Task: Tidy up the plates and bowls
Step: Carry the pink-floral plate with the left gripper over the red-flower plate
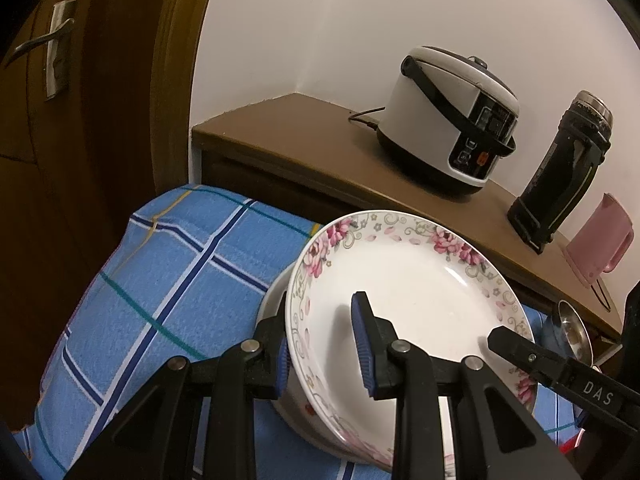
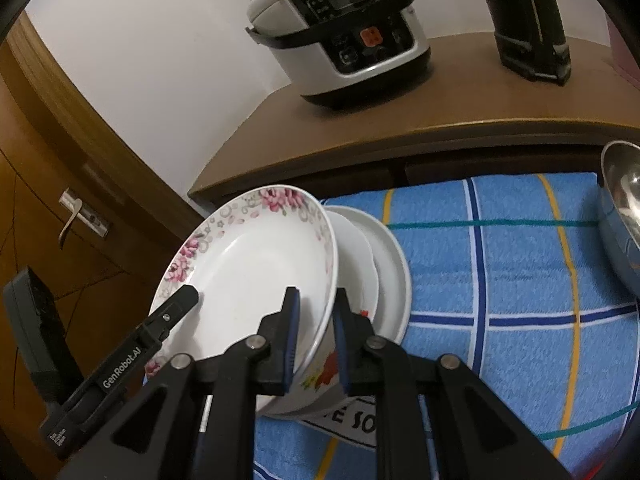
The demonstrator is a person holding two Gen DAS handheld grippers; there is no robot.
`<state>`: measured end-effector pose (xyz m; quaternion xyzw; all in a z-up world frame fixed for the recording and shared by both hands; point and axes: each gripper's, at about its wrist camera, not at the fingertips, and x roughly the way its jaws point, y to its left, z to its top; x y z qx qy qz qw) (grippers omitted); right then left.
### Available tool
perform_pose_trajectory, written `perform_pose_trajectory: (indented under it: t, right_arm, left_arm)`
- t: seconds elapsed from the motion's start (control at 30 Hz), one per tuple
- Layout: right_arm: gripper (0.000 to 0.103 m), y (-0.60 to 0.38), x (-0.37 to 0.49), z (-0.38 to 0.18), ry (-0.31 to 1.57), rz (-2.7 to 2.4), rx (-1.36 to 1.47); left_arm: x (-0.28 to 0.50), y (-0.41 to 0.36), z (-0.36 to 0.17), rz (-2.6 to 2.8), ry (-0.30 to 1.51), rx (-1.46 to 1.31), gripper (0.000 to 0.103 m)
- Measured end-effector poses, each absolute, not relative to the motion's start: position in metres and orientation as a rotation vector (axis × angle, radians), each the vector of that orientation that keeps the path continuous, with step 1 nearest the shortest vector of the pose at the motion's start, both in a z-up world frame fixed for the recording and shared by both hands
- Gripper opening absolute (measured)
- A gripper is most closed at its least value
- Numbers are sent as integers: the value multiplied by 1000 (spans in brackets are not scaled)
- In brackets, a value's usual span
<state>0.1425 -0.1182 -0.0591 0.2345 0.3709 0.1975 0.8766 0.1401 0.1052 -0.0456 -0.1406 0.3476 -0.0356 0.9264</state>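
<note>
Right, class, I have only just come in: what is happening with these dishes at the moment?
A person is working two handheld grippers. Both the left gripper and the right gripper are clamped on opposite edges of a floral-rimmed plate, held tilted over a stack of white dishes on the blue checked cloth. A steel bowl lies off to one side. Behind, a rice cooker and a black flask stand on the brown cabinet.

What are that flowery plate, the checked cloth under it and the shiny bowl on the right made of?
The flowered plate looks like glazed ceramic or porcelain: glossy white, with printed pink blooms on the rim. The checked cloth seems a woven cotton-like fabric, matte with a visible weave. The shiny bowl appears to be polished stainless steel, judging by its mirror-like reflections.
</note>
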Motion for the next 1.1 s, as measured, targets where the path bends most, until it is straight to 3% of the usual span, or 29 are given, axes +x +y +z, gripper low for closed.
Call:
perform_pose_trajectory:
  t: [1.1]
  right_arm:
    - [17, -118, 153, -73, 781, 377, 473]
  left_arm:
    - [156, 93, -67, -42, 761, -241, 30]
